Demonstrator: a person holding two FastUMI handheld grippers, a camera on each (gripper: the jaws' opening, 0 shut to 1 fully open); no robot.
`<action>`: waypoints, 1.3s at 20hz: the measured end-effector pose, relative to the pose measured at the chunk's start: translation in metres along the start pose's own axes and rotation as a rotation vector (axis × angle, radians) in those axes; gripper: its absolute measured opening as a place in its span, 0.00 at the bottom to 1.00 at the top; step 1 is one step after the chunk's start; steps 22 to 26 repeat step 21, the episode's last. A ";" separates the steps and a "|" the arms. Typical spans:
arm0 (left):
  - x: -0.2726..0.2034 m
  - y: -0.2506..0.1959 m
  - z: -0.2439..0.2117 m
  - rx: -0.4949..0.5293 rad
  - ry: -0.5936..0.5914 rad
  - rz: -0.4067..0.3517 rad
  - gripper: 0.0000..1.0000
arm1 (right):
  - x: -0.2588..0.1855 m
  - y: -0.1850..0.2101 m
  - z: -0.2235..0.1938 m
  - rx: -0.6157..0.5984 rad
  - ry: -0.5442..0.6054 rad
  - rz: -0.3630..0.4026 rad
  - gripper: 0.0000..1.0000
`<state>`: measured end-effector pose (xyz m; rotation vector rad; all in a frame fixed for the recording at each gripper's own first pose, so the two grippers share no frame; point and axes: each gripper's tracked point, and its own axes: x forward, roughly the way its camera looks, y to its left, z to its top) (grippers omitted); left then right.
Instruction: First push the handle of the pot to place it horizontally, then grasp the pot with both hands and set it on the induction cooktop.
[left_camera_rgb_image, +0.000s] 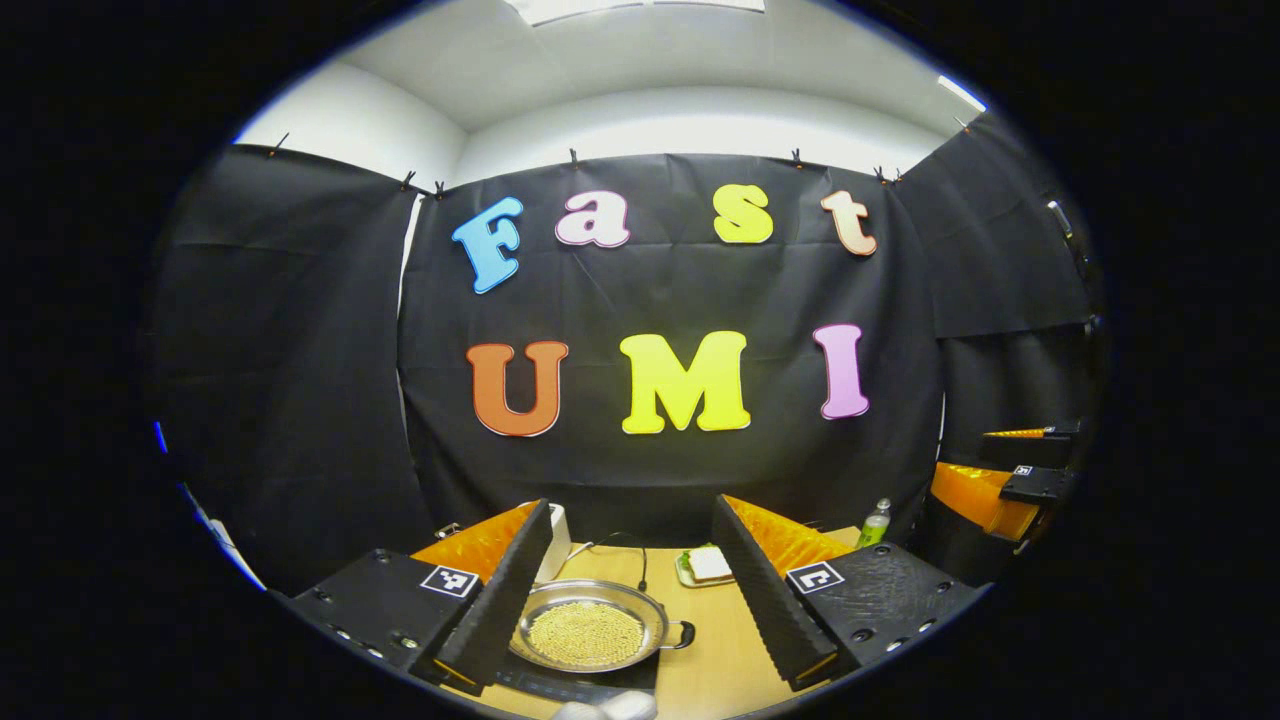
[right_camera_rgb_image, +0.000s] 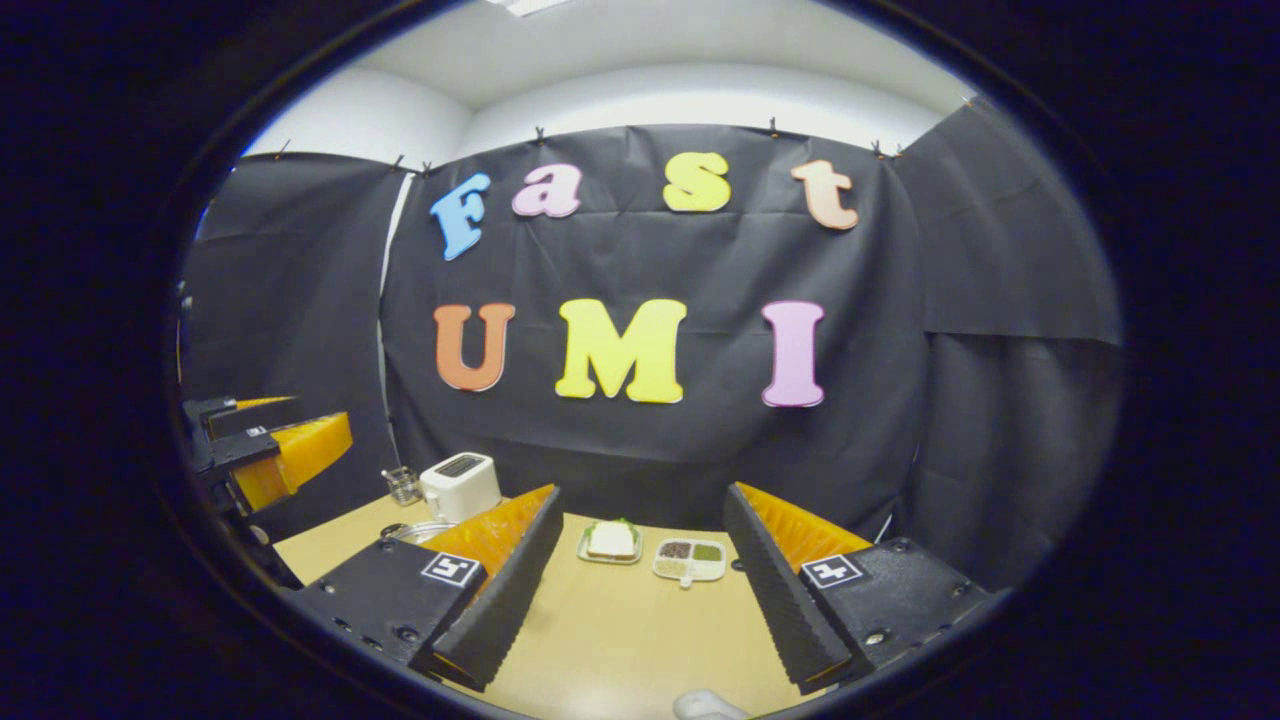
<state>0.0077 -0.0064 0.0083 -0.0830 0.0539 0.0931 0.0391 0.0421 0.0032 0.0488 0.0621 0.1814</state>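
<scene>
A shallow silver pot (left_camera_rgb_image: 585, 632) full of small yellow beans sits on the tan table, between my left gripper's fingers and close below them. Its dark handle (left_camera_rgb_image: 682, 634) sticks out to the right in the left gripper view. A flat black cooktop (left_camera_rgb_image: 575, 686) lies under the pot's near edge. My left gripper (left_camera_rgb_image: 632, 515) is open above the pot and touches nothing. My right gripper (right_camera_rgb_image: 642, 500) is open over bare table, with a sliver of the pot's rim (right_camera_rgb_image: 412, 530) behind its left finger. Each gripper also shows at the other view's edge: the right gripper (left_camera_rgb_image: 1010, 480) and the left gripper (right_camera_rgb_image: 262, 445).
A white toaster (right_camera_rgb_image: 460, 485) and a glass (right_camera_rgb_image: 402, 485) stand at the back left. A plate with a sandwich (right_camera_rgb_image: 610, 542) and a divided dish (right_camera_rgb_image: 690, 560) lie mid-table. A green bottle (left_camera_rgb_image: 875, 522) stands at the back right, and a cable (left_camera_rgb_image: 640, 565) runs behind the pot.
</scene>
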 end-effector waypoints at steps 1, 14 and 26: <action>-0.003 -0.008 0.002 -0.012 0.006 -0.011 0.96 | -0.006 -0.014 0.005 0.018 -0.014 -0.024 1.00; -0.012 -0.049 0.022 0.009 -0.023 -0.076 0.96 | -0.037 -0.076 0.013 0.046 -0.036 -0.118 1.00; -0.019 -0.042 0.024 0.013 -0.025 -0.077 0.96 | -0.044 -0.082 0.009 0.046 -0.033 -0.129 1.00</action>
